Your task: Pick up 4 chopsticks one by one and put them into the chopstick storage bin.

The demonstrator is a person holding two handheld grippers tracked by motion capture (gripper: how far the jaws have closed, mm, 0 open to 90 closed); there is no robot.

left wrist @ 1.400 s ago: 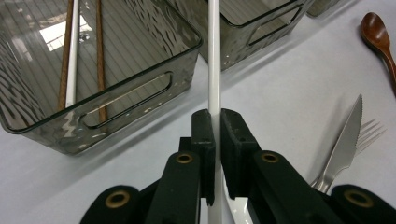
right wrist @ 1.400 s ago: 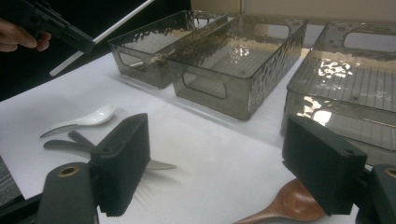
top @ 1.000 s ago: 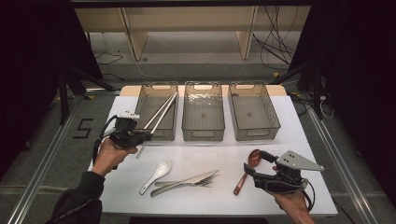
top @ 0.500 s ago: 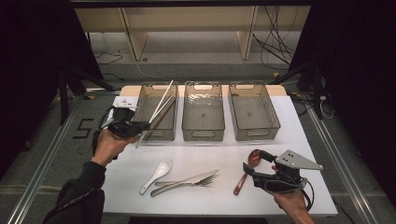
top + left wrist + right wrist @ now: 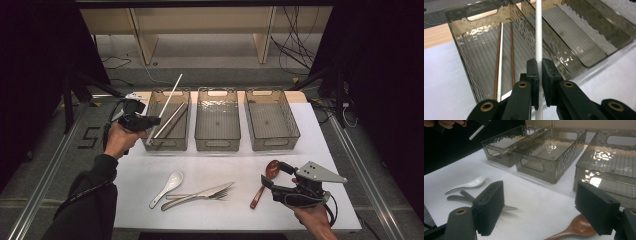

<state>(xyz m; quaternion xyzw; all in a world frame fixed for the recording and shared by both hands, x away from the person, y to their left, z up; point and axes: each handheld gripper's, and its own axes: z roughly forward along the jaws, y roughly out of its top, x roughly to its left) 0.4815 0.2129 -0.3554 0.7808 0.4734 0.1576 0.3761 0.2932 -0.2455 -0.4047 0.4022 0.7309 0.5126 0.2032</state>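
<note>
1. My left gripper (image 5: 142,121) jaws clamp the white plastic chopstick (image 5: 168,99); it has lifted from the counter (image 5: 240,210) to over the left smoked-plastic bin (image 5: 159,145), tip toward 1 o'clock.
2. Release into that bin comes next.
3. My right gripper (image 5: 272,188) jaws stand wide, empty, beside the brown wooden spoon (image 5: 265,181).

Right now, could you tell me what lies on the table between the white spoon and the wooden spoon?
In the high view, a knife and a fork lie together between the white spoon and the wooden spoon.
</note>
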